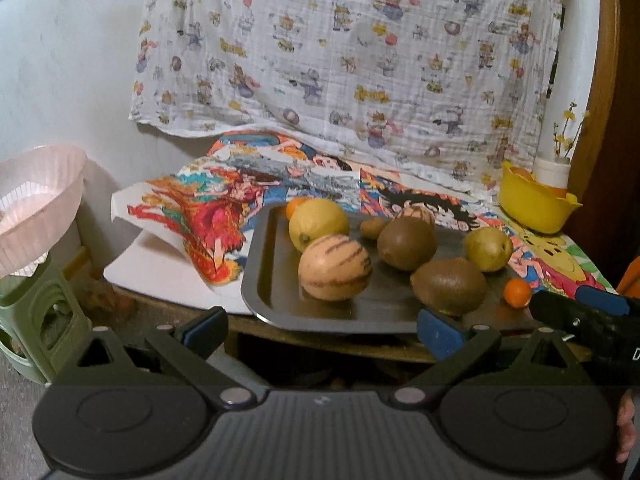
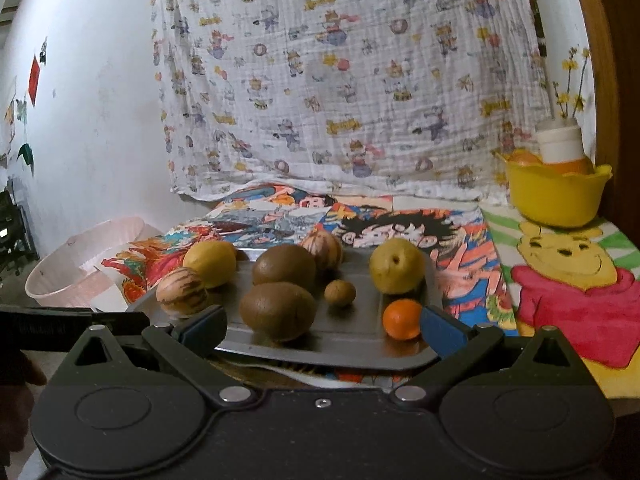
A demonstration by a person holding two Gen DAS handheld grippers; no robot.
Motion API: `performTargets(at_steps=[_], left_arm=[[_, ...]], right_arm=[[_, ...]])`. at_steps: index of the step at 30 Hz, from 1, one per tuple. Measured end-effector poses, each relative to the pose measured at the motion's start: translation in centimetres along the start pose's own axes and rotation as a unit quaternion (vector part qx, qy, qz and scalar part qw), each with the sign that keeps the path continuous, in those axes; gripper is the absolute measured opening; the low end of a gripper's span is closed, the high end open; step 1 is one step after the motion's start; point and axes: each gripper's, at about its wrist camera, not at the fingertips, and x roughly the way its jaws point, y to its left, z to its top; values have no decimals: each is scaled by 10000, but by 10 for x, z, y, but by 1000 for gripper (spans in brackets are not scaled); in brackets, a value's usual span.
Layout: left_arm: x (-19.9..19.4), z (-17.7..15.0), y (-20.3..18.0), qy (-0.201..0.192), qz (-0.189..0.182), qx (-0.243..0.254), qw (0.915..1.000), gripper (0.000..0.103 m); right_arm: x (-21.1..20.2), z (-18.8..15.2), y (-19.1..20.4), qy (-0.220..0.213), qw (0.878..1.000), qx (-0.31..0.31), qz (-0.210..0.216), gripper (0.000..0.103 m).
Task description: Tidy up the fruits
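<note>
Both grippers hold their jaws apart and empty at the tray's [image 2: 360, 340] near edge. The right gripper [image 2: 322, 330] frames a kiwi [image 2: 278, 310], a small orange [image 2: 401, 319] just beside its right finger. The left gripper [image 1: 320, 330] sits below a striped melon [image 1: 335, 267]. A yellow bowl [image 2: 554, 198] stands well apart on the surface's far right.

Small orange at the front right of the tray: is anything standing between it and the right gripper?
Nothing visible does. The small orange lies at the near edge of the tray, just inside the right gripper's blue right finger. The jaws are wide open and empty. The nearest other fruit, a large kiwi, lies to its left, apart.
</note>
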Motion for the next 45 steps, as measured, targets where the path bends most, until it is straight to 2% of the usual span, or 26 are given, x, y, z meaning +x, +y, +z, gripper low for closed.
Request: performTargets(at_steps=[14, 28, 45], left_arm=[[4, -4, 0, 144, -15, -29, 9999, 102], [4, -4, 1, 155, -16, -20, 9999, 102], [4, -4, 1, 163, -19, -33, 9999, 102]], right_arm=[[3, -4, 2, 159, 9999, 38, -22, 102], [2, -4, 6, 36, 9999, -130, -33, 102], [3, -5, 5, 104, 9999, -115, -5, 102]])
